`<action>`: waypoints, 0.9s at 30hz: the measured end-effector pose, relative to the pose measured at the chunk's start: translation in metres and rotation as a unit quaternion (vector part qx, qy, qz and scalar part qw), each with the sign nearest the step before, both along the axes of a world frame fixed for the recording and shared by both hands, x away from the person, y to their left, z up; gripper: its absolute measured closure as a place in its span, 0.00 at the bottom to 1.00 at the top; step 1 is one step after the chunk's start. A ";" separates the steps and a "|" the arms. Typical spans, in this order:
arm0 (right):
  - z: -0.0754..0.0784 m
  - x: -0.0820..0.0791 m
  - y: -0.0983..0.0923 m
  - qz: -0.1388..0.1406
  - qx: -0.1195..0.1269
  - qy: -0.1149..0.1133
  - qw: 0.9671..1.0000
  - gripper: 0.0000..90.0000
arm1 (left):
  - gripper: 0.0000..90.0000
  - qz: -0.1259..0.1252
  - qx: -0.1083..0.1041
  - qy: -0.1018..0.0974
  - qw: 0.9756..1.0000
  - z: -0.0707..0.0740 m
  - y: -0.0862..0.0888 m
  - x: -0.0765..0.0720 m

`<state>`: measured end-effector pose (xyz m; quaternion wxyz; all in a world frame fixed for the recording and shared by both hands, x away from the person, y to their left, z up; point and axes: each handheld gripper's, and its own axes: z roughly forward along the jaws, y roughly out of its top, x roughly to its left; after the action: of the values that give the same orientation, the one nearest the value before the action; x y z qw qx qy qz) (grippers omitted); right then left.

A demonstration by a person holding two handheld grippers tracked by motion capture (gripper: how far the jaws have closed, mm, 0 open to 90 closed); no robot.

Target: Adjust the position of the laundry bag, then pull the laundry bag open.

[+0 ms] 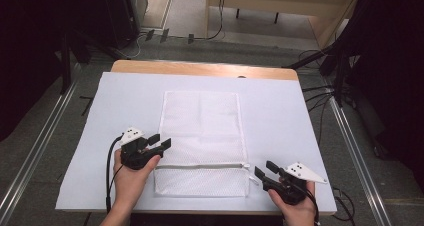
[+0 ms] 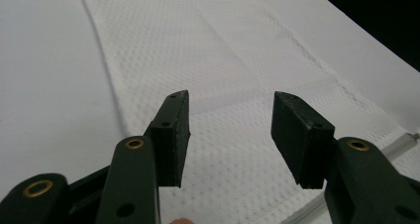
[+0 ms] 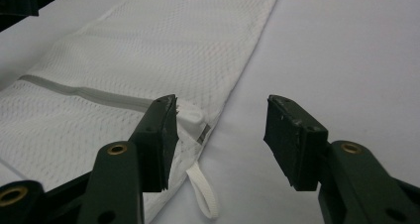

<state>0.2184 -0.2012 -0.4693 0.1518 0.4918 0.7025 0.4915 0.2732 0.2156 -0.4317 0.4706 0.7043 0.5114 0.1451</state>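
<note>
Mesh bag (image 1: 202, 141) flat on bench (image 1: 285, 116), zip near me. My L hand-held gripper (image 1: 159, 142) and R hand-held gripper (image 1: 266, 170) gape, empty. Next, I judge: R pinches zip tab (image 3: 203, 189).

White mesh cloth laundry bag (image 1: 202, 136) – dimpled weave, matt smooth white table cover (image 1: 280, 116), wooden table edge (image 1: 200, 67)

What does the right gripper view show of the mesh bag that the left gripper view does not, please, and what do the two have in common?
Right gripper view: the zipper's end, with a white pull loop lying on the sheet just past the bag's edge, close to the right gripper.
Left gripper view: the bag's plain upper panel, with the left gripper over it, jaws apart and nothing between them.
Both: the white mesh bag lying flat on the white sheet, and its zipper line.
</note>
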 end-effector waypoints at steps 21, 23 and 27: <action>-0.020 0.005 0.033 0.058 -0.025 0.043 0.997 0.50 | 0.59 -0.049 -0.007 0.006 0.999 -0.001 -0.028 -0.010; -0.021 0.005 0.035 0.064 -0.017 0.046 0.997 0.51 | 0.60 -0.056 -0.006 0.008 0.998 -0.001 -0.031 -0.009; -0.022 0.003 0.037 0.064 -0.030 0.042 0.997 0.50 | 0.60 -0.067 -0.004 0.009 0.998 -0.002 -0.037 -0.010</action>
<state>0.2214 -0.1637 -0.4912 0.1055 0.4612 0.7527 0.4578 0.2634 0.1786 -0.4335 0.4775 0.7364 0.4676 0.1051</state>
